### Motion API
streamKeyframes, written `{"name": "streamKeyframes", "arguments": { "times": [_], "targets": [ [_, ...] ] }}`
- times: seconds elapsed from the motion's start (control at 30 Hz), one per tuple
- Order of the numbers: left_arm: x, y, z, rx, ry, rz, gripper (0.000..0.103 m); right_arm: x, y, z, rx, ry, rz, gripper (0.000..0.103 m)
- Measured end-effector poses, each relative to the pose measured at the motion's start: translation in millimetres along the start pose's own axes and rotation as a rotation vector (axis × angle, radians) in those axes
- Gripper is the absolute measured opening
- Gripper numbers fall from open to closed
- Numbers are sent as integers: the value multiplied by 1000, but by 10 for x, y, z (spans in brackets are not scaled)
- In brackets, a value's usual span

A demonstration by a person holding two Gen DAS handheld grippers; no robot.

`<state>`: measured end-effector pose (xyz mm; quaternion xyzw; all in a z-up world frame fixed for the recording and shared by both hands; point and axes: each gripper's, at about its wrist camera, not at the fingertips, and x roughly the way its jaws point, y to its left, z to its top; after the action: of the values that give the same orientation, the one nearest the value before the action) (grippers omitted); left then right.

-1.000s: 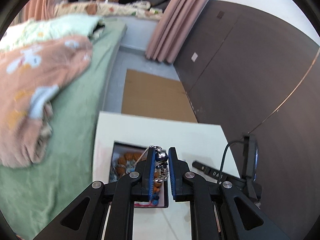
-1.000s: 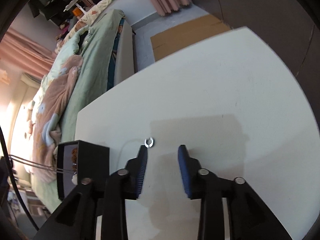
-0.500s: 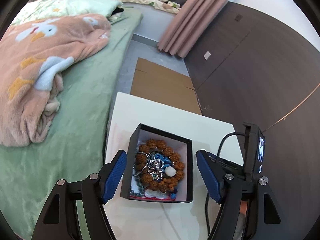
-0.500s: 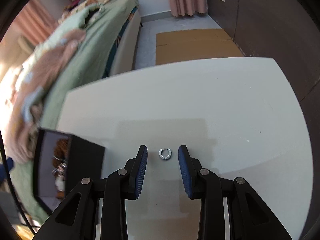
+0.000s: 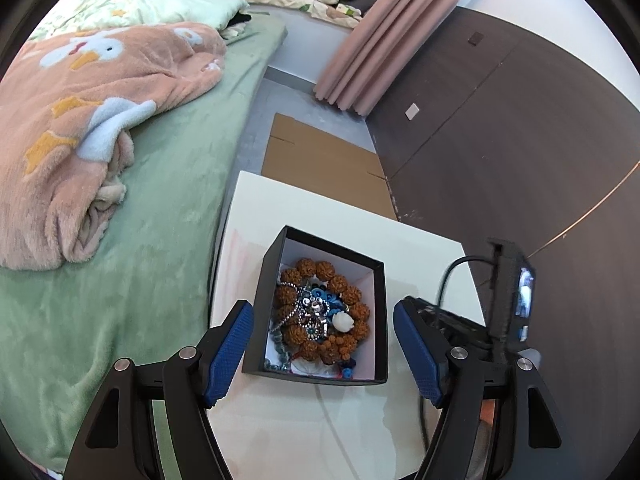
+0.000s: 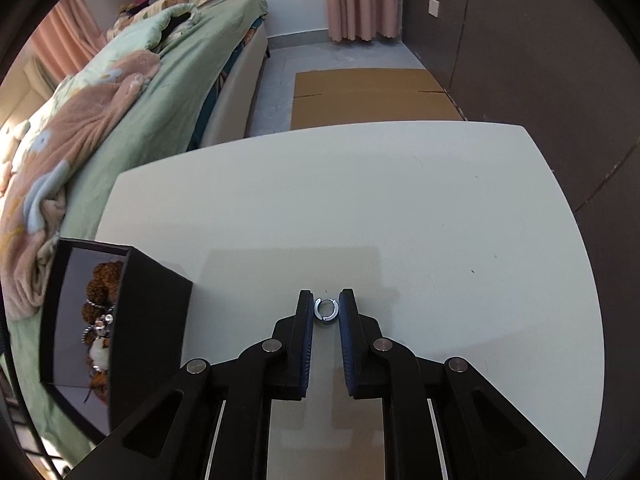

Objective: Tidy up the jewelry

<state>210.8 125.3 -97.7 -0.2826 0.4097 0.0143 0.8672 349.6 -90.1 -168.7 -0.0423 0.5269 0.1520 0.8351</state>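
A black jewelry box [image 5: 260, 304] with a white inside stands on the white table [image 5: 280, 208]. It holds a brown bead bracelet [image 5: 352, 292], a silver chain piece [image 5: 308, 308] and other small items. My left gripper [image 5: 323, 348] is open wide and empty above the box's near side. In the right wrist view the box [image 6: 152, 320] is at the left. A small silver hoop ring [image 6: 326, 309] lies on the table [image 6: 360, 200] between my right gripper's [image 6: 326, 310] blue pads, which have closed in to both sides of it.
A bed with a green sheet [image 5: 160, 200] and a pink blanket [image 5: 80, 92] runs along the table's left edge. A black device with a small screen and a cable [image 5: 508, 300] stands at the table's right. Flat cardboard [image 6: 360, 92] lies on the floor beyond.
My left gripper let go of the silver chain piece into the box and opened wide. My right gripper moved over the ring and narrowed around it.
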Motion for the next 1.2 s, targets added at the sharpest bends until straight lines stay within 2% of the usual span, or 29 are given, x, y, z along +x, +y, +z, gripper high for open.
{"name": "streamKeyframes", "arguments": {
  "times": [0.23,0.33,0.5,0.77,0.83,0.87,0.9,0.97,1.2],
  "targets": [
    [1,-73,-96,9,-15,17,75,-410,-85,-14,68,-76,85,14],
    [-40,-89,-102,1,-37,14,88,-668,-48,-27,56,-143,136,14],
    [-130,-113,-102,-9,-74,5,94,-978,10,-103,28,-226,241,14],
    [-355,12,-86,-44,-124,42,99,-1140,411,-171,-50,-257,427,14],
    [-414,35,-83,-51,-132,49,100,-1175,496,-187,-62,-255,448,16],
    [-452,38,-84,-52,-137,51,100,-1198,505,-194,-63,-255,451,26],
    [-478,35,-90,-51,-140,51,100,-1227,508,-210,-62,-265,450,47],
    [-535,6,-109,-43,-144,50,101,-1312,472,-271,-55,-312,431,66],
    [-760,-168,-205,-7,-148,14,101,-1407,269,-471,-2,-331,377,66]
  ]
}}
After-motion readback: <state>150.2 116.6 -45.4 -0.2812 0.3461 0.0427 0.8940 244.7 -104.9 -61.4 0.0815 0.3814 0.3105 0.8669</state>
